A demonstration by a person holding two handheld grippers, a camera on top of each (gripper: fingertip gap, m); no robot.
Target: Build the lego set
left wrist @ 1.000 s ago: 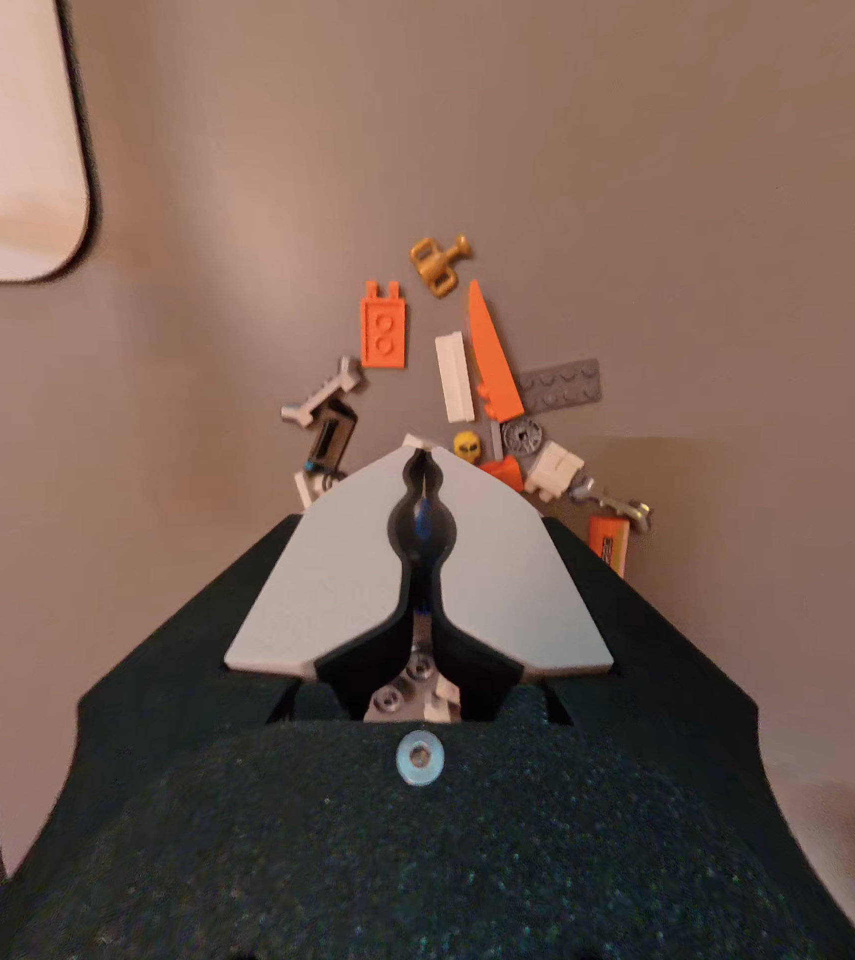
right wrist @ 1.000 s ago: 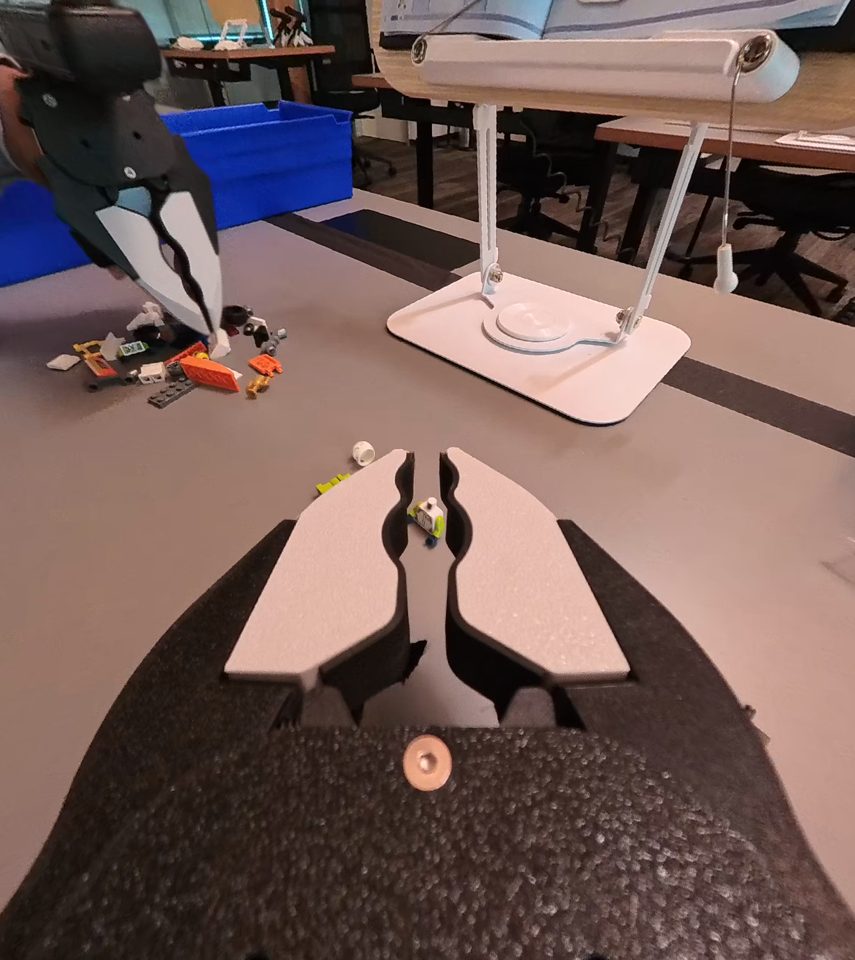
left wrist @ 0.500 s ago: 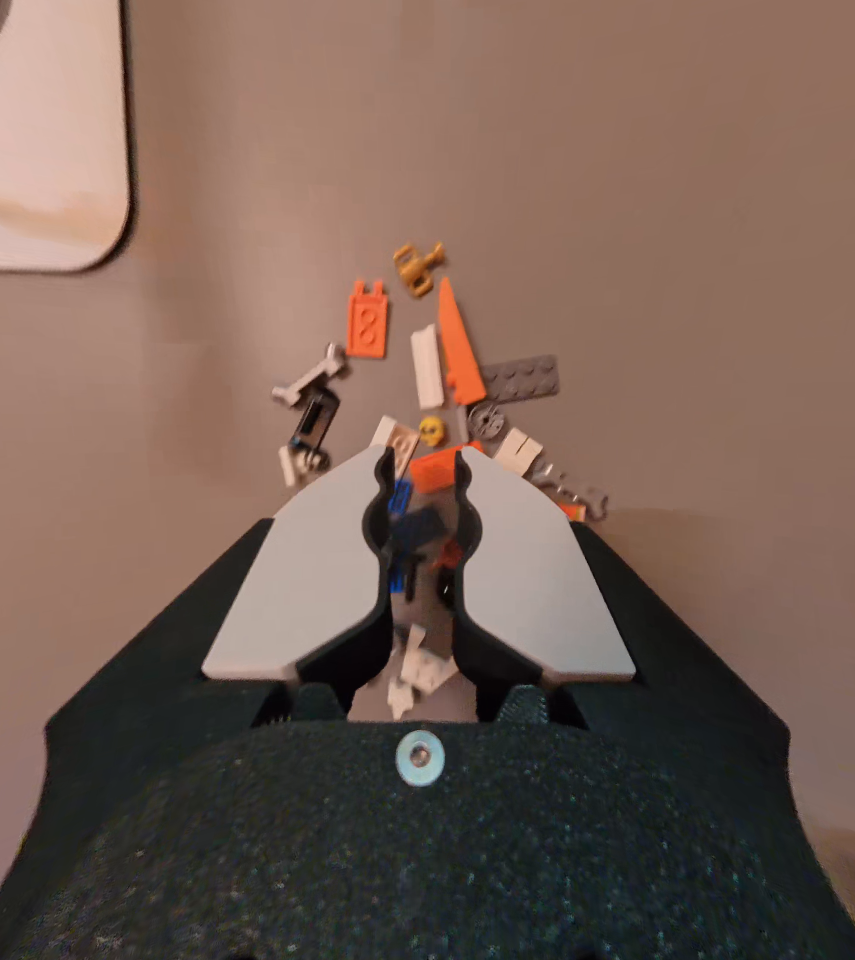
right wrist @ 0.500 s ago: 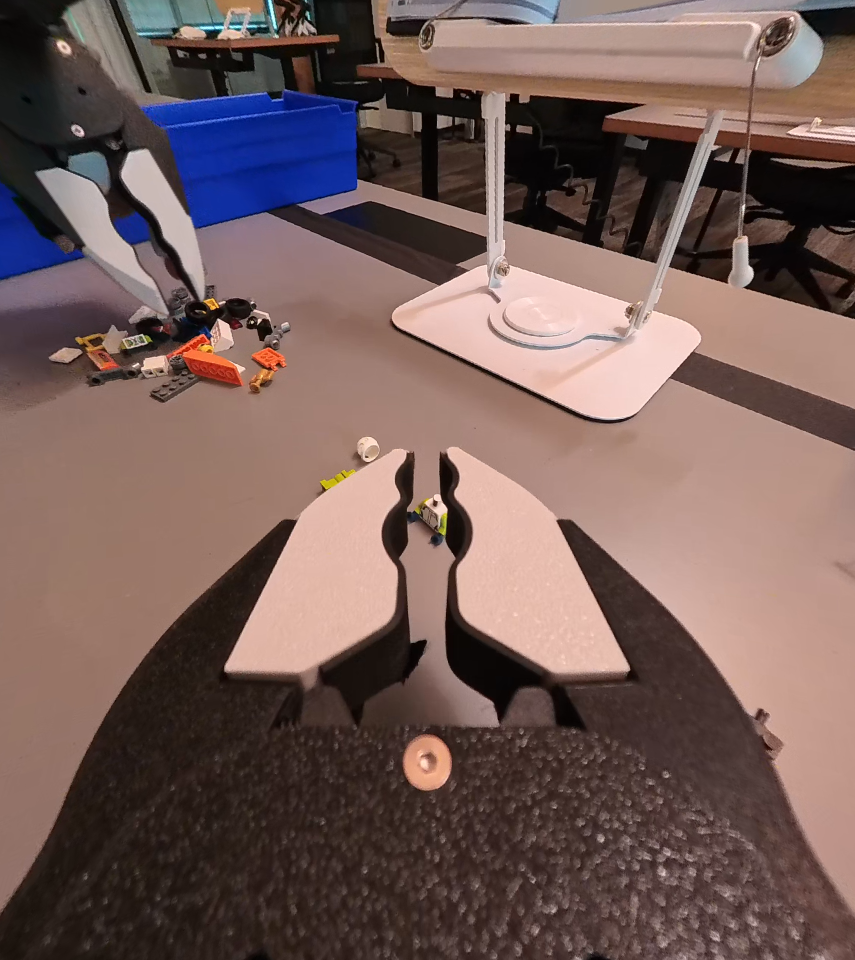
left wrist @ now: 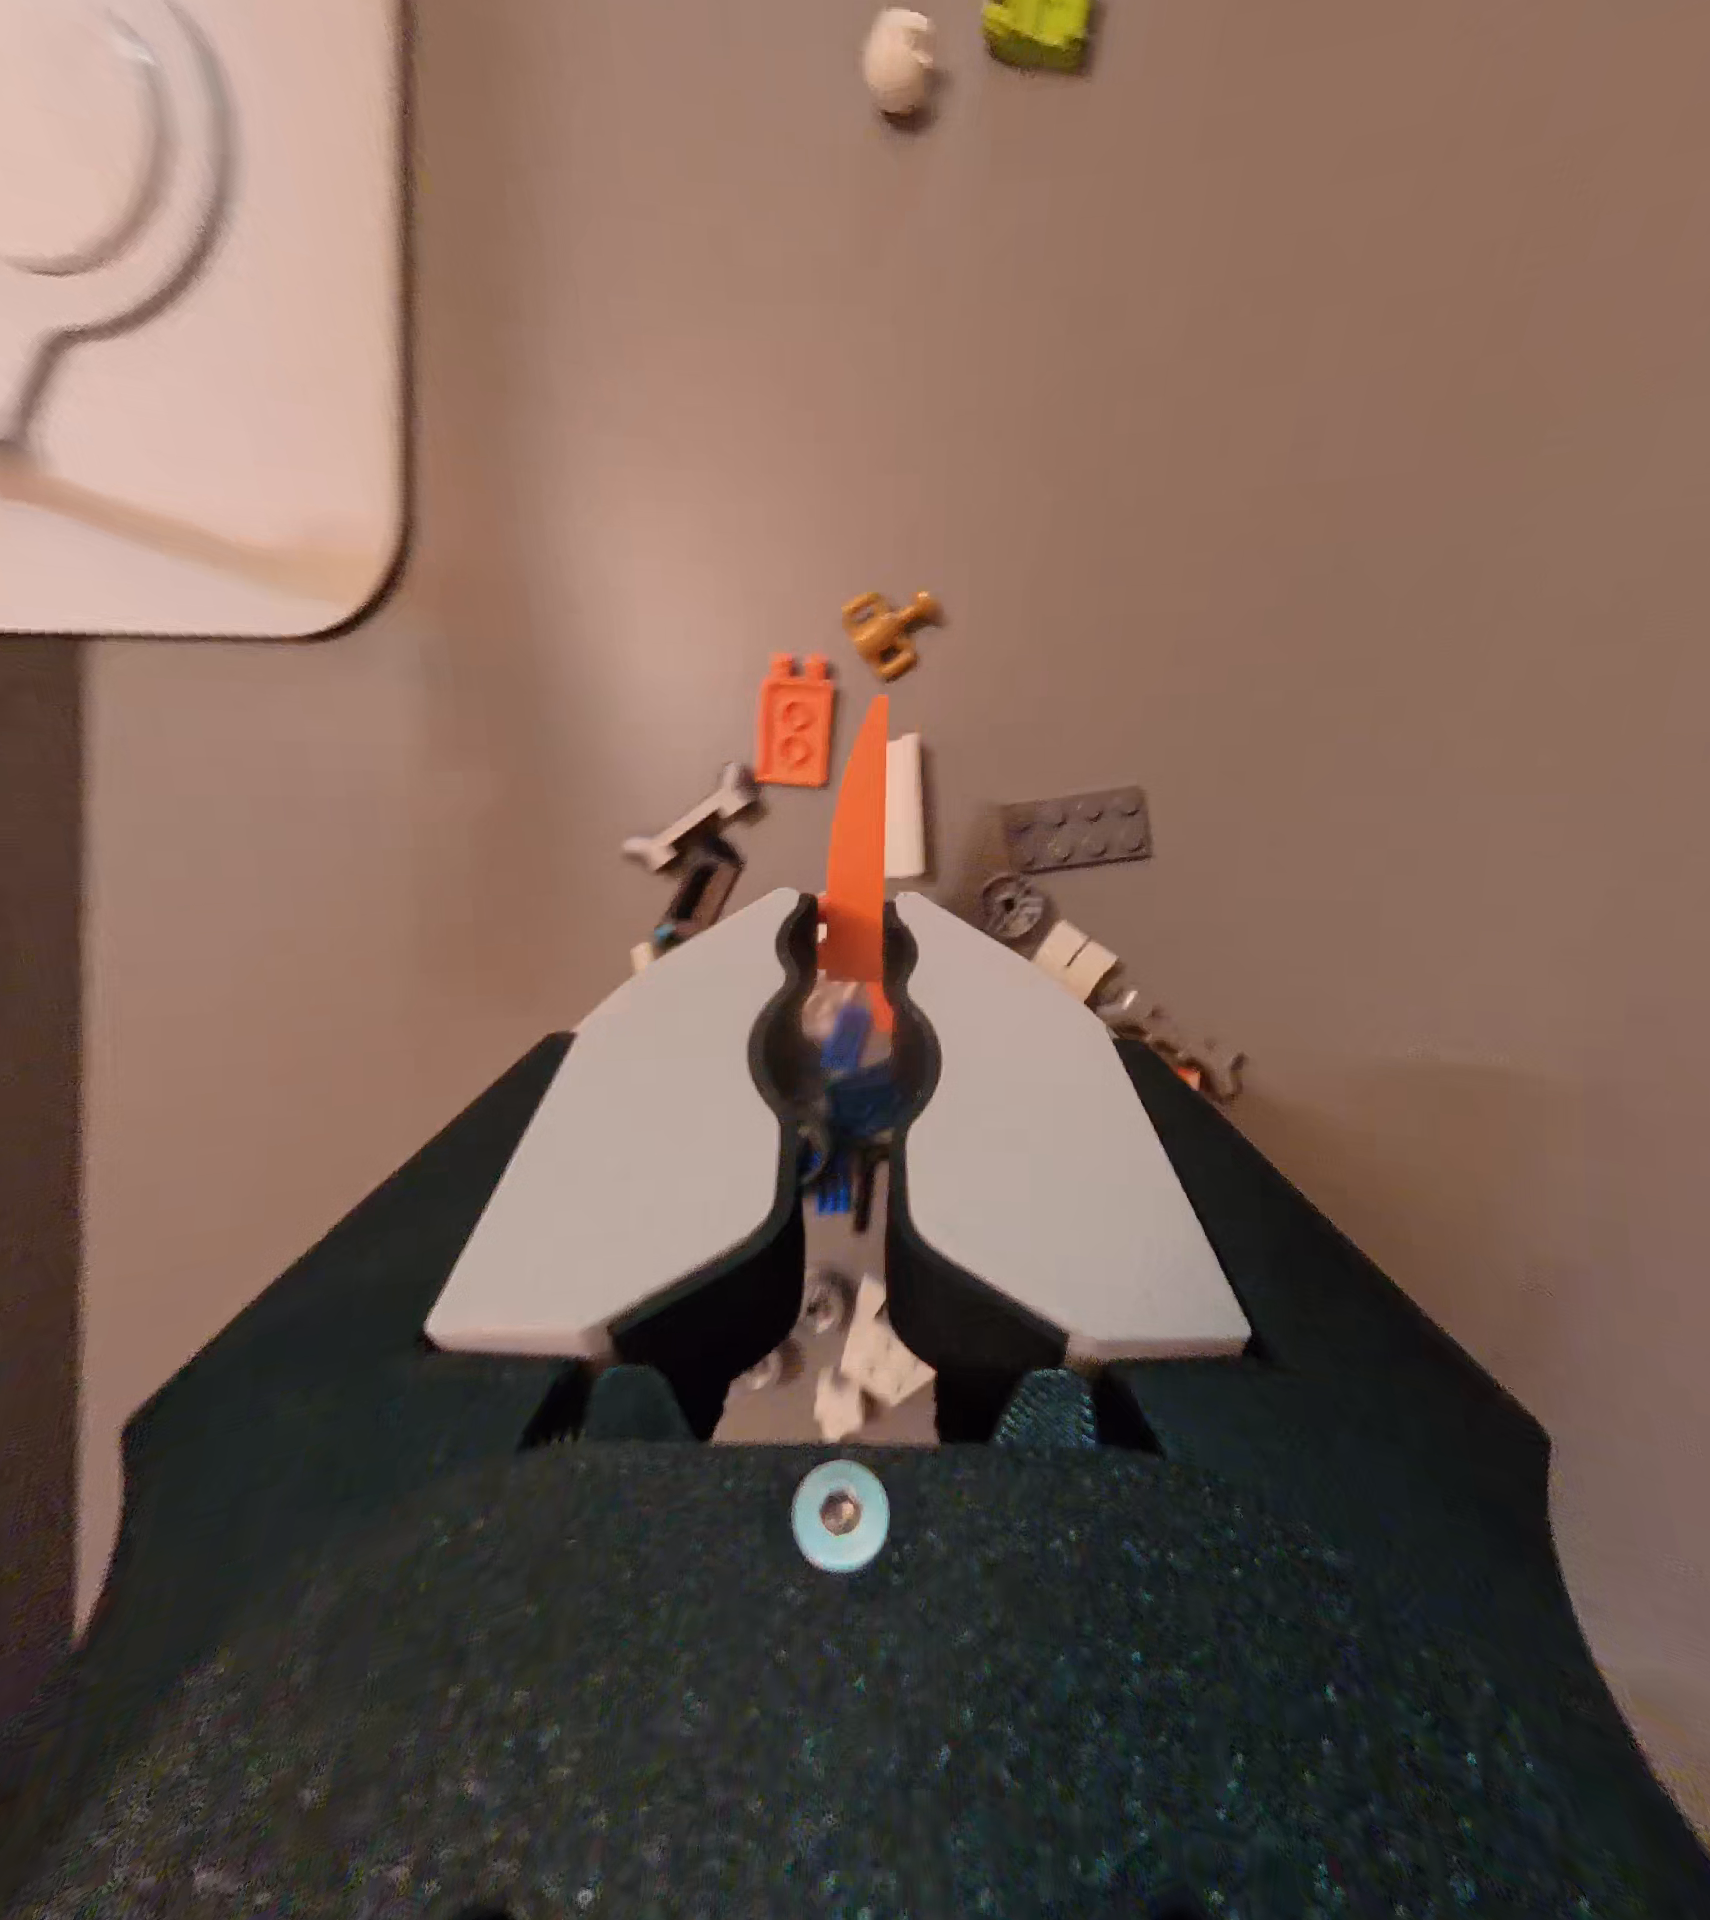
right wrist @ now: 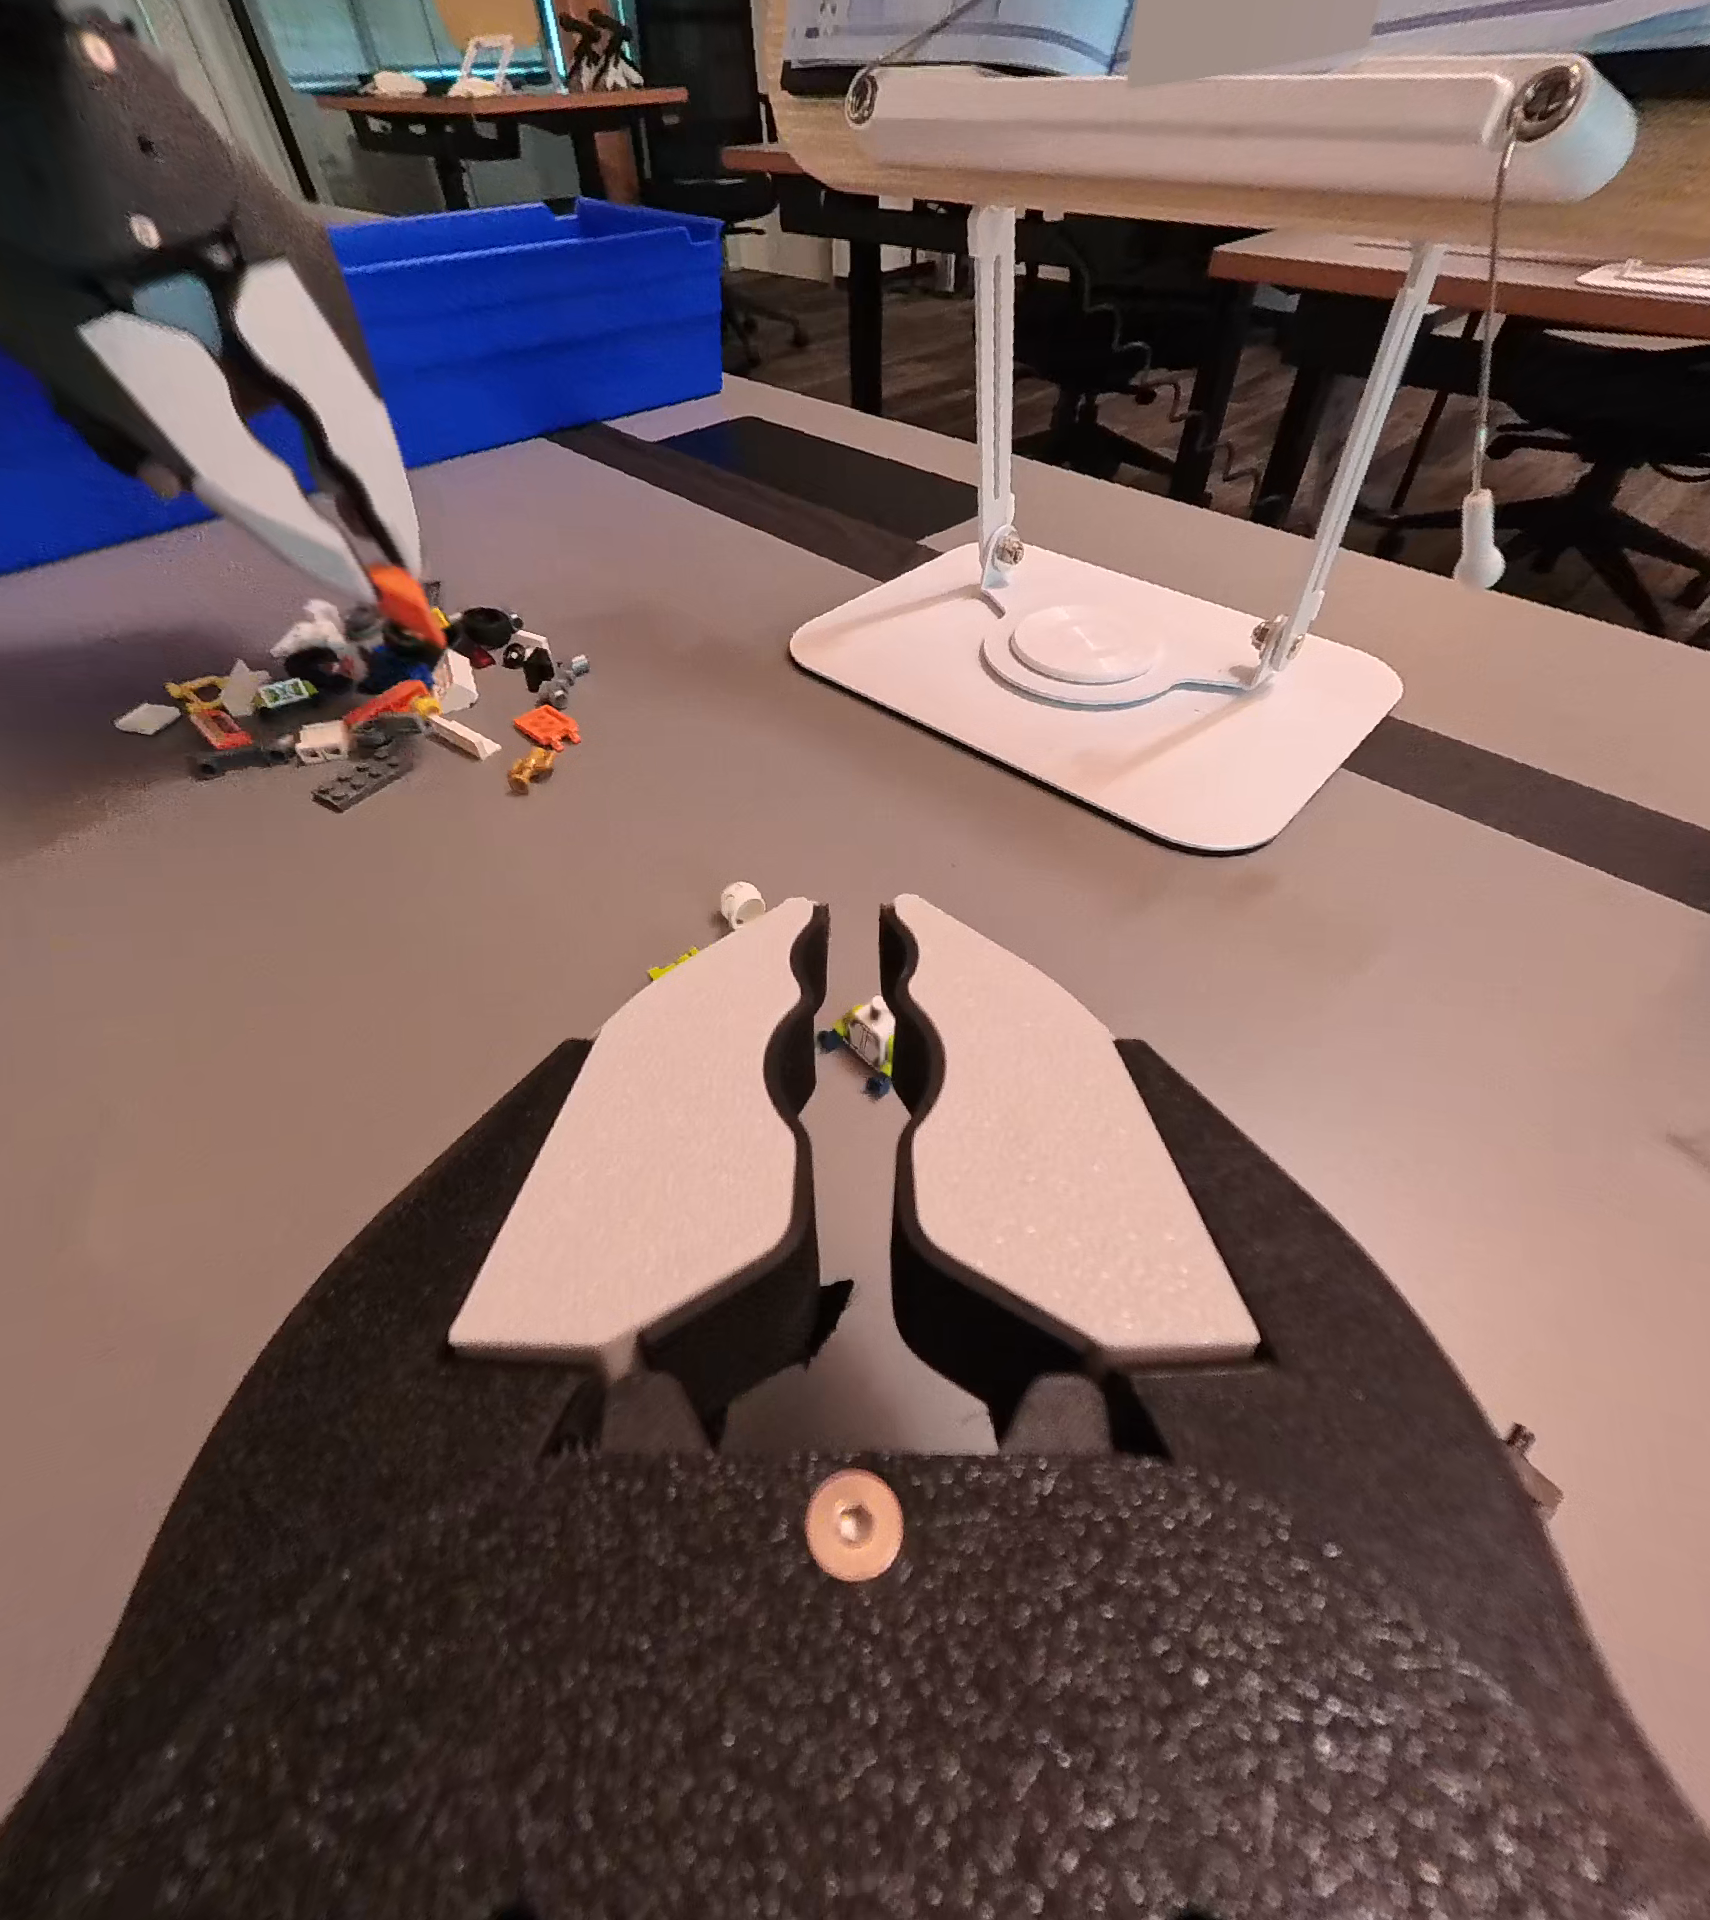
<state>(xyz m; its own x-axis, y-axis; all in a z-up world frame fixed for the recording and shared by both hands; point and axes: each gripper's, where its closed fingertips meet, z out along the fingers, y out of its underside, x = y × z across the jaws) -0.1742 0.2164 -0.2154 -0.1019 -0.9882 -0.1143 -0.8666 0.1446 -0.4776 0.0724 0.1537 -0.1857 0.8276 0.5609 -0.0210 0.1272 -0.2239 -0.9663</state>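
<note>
1. Left wrist view: the left hand-held gripper (left wrist: 853,914) is clamped on an orange wedge piece (left wrist: 856,842), raised above the lego pile (left wrist: 934,862) on the grey tabletop (left wrist: 1350,520).
2. Around the pile lie an orange plate (left wrist: 795,720), a gold trophy (left wrist: 887,631) and a dark grey plate (left wrist: 1079,829).
3. The white stand base (right wrist: 1100,686) sits well apart.
4. The right hand-held gripper (right wrist: 853,914) is slightly parted and empty, with a small minifigure torso (right wrist: 866,1034) on the tabletop between its fingers.

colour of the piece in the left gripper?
Orange: a long pointed wedge piece pinched at the left gripper tips. Clearest in the left wrist view.
</note>
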